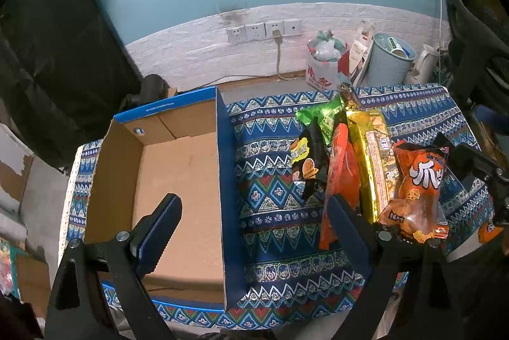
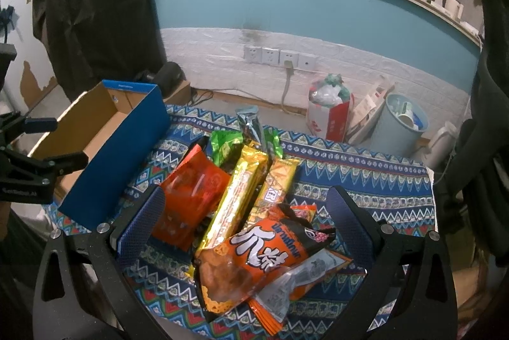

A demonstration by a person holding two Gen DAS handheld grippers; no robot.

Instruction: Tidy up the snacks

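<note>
two grippers hang over a table covered by a blue patterned cloth (image 1: 273,206), and both are spread wide with nothing between the fingers. the left gripper (image 1: 254,212) sits above the near edge of an open cardboard box (image 1: 178,174) with blue outer walls; its left finger is over the bare box floor and its right finger is over the cloth, next to the snack pile. the box lies on the left side of the table and nothing is in it.

the right gripper (image 2: 245,209) hovers over the snacks, which lie in a loose heap on the cloth to the right of the box. nearest that camera is an orange bag (image 2: 254,257) with large white characters, resting on top of a clear-ended packet (image 2: 296,279). behind it lies a long gold pack (image 2: 235,196), with a red-orange bag (image 2: 191,200) on its left and an orange bar (image 2: 276,180) on its right. green packets (image 2: 226,145) sit at the far end of the heap, and a dark one stands up behind them.

beyond the table, on the floor by the wall, stand a pale blue bin (image 2: 397,123) and a red and white bag (image 2: 331,117).
</note>
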